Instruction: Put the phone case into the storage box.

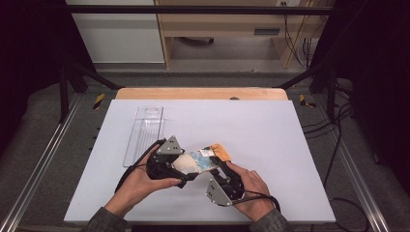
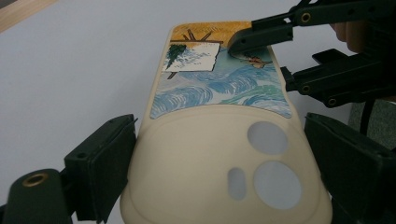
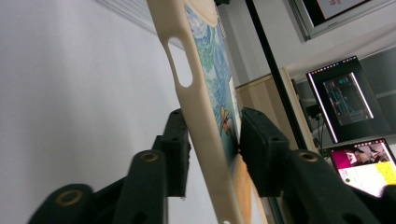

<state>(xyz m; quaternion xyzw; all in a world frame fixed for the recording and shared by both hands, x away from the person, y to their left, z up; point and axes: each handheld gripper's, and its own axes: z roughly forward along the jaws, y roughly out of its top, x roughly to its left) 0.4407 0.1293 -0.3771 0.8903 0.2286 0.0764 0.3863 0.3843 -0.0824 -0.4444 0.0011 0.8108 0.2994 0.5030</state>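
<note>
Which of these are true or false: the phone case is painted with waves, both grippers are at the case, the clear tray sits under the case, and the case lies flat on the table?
1. The phone case has blue painted waves on it. True.
2. The left gripper and the right gripper are both at the case. True: the left gripper's jaws flank its cream camera end, and the right gripper's clamp its orange end.
3. The clear tray sits under the case. False: it lies apart, farther back on the white table.
4. The case lies flat on the table. False: it is held up off the surface, between the grippers.
</note>
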